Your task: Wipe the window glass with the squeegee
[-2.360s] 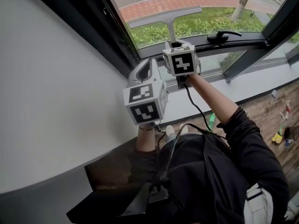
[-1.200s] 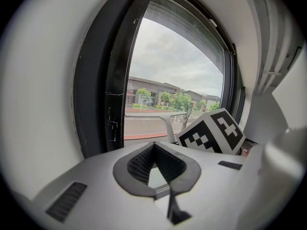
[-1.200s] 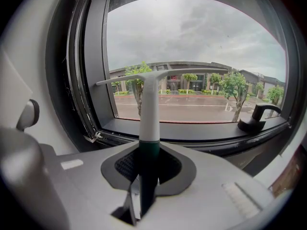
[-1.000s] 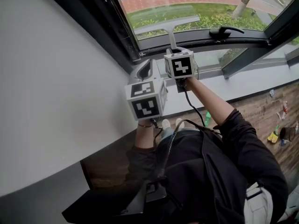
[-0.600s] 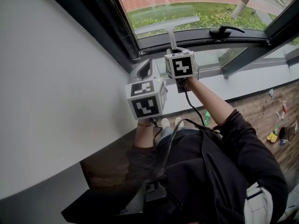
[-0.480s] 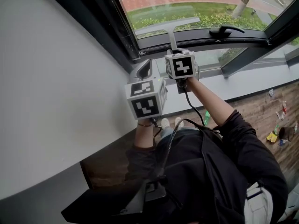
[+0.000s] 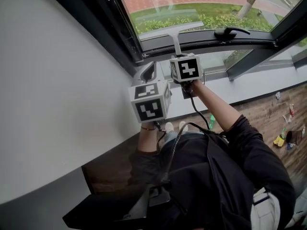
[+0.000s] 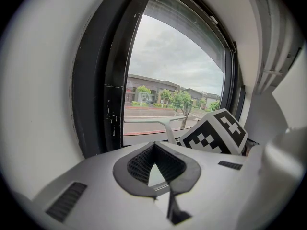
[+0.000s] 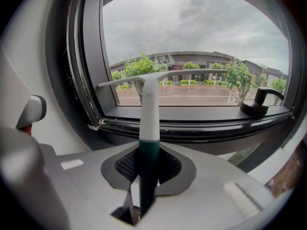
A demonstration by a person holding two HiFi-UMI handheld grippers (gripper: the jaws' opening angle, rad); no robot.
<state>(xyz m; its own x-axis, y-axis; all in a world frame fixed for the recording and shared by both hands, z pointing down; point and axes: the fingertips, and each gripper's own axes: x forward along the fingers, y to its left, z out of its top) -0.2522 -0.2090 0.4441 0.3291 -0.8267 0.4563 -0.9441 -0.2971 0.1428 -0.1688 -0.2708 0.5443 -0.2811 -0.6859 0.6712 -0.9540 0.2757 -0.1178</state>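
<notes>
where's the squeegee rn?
The squeegee is clamped by its green handle in the right gripper, with its blade low at the window glass, left of the black window handle.

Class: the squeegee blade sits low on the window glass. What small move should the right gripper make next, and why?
Probably lift the squeegee and shift it right for a fresh stroke. The right gripper is shut on its handle; the blade lies at the left of the window glass, close above the bottom frame, with little glass below.
</notes>
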